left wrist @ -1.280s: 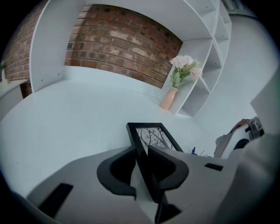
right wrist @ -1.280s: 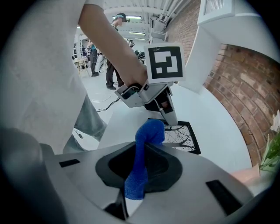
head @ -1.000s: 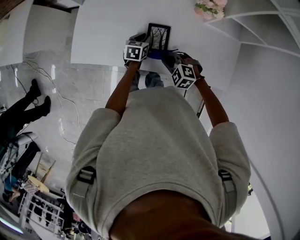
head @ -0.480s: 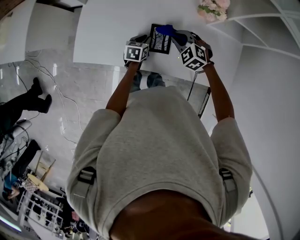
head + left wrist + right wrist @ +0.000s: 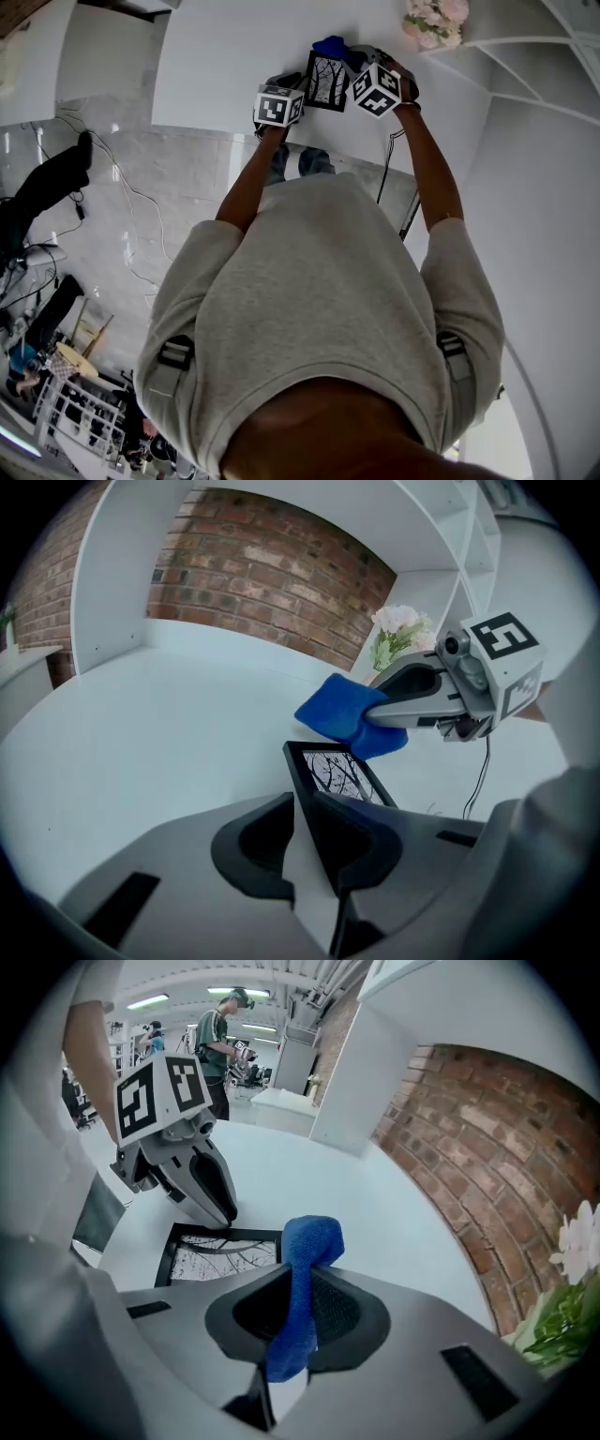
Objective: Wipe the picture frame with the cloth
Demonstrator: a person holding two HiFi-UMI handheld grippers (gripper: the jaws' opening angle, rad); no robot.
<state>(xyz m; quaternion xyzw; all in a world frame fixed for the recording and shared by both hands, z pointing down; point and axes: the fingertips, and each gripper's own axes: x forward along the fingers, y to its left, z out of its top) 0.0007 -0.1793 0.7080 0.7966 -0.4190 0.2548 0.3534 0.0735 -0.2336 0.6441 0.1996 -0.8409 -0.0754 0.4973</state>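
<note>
A small black picture frame with a bare-tree print stands tilted on the white table. My left gripper is shut on its near side; the frame rises from between the two jaws of that left gripper. My right gripper is shut on a blue cloth, held at the frame's top far edge. In the right gripper view the cloth hangs through my right gripper, just right of the frame. I cannot tell if cloth and frame touch.
A bunch of pale flowers stands at the back right, near white curved shelving. A brick wall backs the table. A thin black cable hangs off the table's near edge. People stand far off in the room.
My right gripper has carried the blue cloth from below the frame up along its right side to its top edge. The left gripper and frame have barely moved.
</note>
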